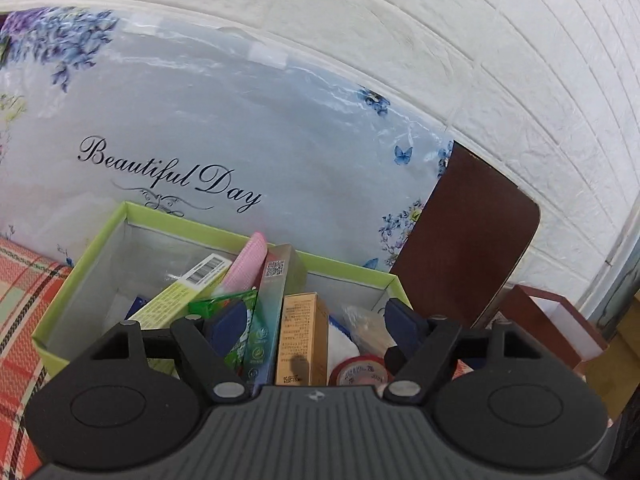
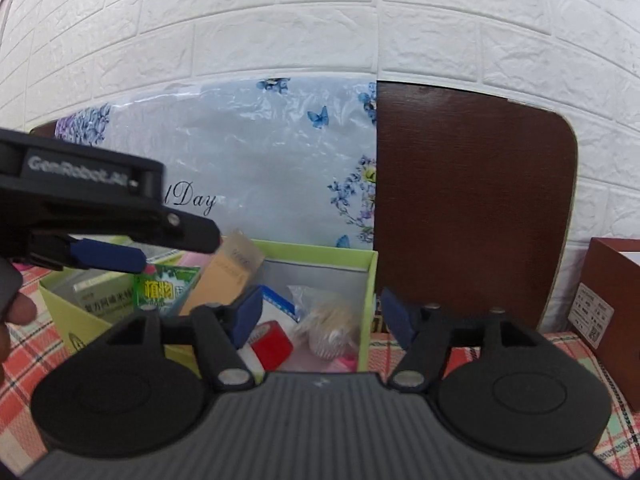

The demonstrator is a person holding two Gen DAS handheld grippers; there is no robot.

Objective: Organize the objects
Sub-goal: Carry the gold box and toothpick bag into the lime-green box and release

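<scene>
Over the green box (image 1: 100, 248) both of your grippers hover with their jaws spread wide and nothing between the pads. Your left gripper (image 1: 316, 328) looks straight down into the box's crowded middle: a tan carton (image 1: 300, 340) stands upright, a teal carton (image 1: 268, 312) leans beside it, a pink roll (image 1: 246, 264) pokes up behind, and a lime carton with a barcode (image 1: 188, 292) tilts against the left side. Low in the box sits a red tape roll (image 1: 360, 372), just under the left gripper's right finger. Your right gripper (image 2: 324, 320) hangs over the box's right end, where a clear bag of pale bits (image 2: 324, 320) and a red block (image 2: 272, 344) lie on the bottom. From that side your left gripper shows at the upper left, blue pad above the box's far end. Box rests on a plaid cloth (image 2: 440, 356), in front of a flowered board (image 1: 200, 128) and a brown panel (image 2: 472, 200) leaning on the white brick wall (image 2: 320, 20). A brown box (image 2: 616, 300) stands off to the right.
</scene>
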